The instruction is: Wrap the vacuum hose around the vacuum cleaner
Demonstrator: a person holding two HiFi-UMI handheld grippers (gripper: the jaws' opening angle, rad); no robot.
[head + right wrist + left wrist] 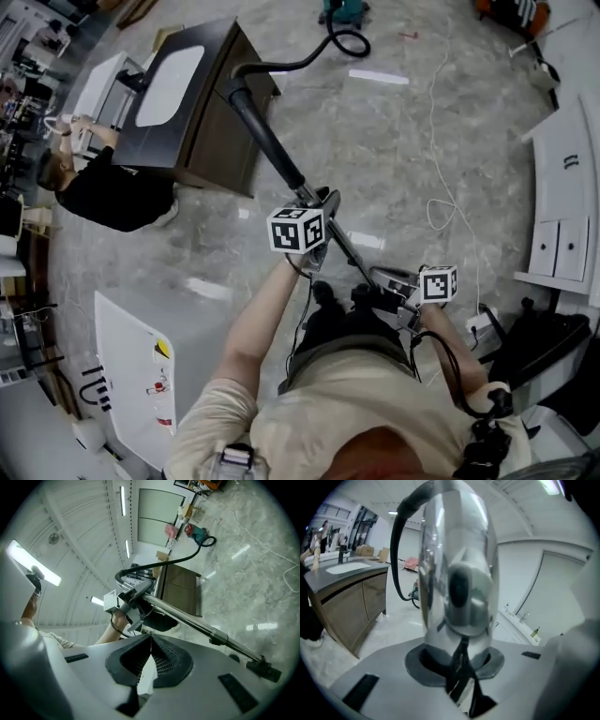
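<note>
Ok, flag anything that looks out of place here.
The hose stretches out to the far vacuum cleaner, not wrapped at all, its wand held in the left gripper. A white cable also straggles in loops over the floor.

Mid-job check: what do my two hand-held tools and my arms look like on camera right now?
The left tool and the right tool both have pale grey moulded bodies, dark grey textured pads and black rectangular insets. Each carries a white cube with black square markers. Thin black cables trail from them along the forearms. The person wears a beige short-sleeved shirt.
</note>
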